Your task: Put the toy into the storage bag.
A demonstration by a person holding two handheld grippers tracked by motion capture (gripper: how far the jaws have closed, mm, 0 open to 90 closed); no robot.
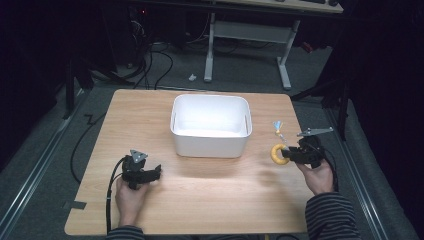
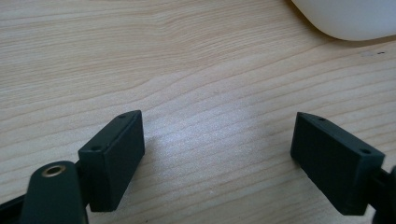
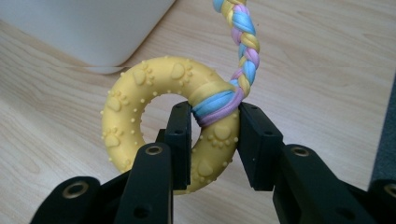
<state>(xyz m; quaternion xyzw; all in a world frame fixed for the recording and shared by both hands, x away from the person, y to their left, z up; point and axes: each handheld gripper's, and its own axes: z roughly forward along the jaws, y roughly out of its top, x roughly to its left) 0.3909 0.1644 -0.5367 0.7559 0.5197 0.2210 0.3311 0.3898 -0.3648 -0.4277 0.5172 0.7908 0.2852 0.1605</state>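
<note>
the ring [image 3: 140,126] is a yellow rubber toy with raised paw prints and small bumps, and it sits pinched in the right gripper [image 3: 215,140]: one jaw reaches through its hole, the other presses on its outer edge, so the jaws clamp one side of the ring between them. a braided rope [image 3: 245,46] of blue, yellow and pink strands is wound around the ring right at the pinch and runs up and away from it. in the high view the ring [image 1: 278,154] shows at the tip of the right gripper [image 1: 289,154], on the right side of the surface [image 1: 210,200], to the right of the bin [image 1: 210,145] and apart from it. the rope's frayed end [image 1: 277,125] lies just beyond the ring, toward the far edge. whether the ring touches the surface or hangs just above it i cannot tell. the right hand [image 1: 317,175] comes in from the lower right in a striped sleeve [image 1: 330,215].

the white bin stands in the middle of the surface, its opening up, nothing visible inside. in the right gripper view its wall [image 3: 88,28] stands just behind the ring.

the left gripper [image 2: 217,149] has its jaws spread wide with bare wood between them, nothing held. in the high view it [image 1: 159,172] rests low at the left front of the surface, pointing toward the right, well apart from the bin, with the left hand [image 1: 131,195] behind it. a corner of the bin [image 2: 350,18] shows at the top right of the left gripper view.
</note>
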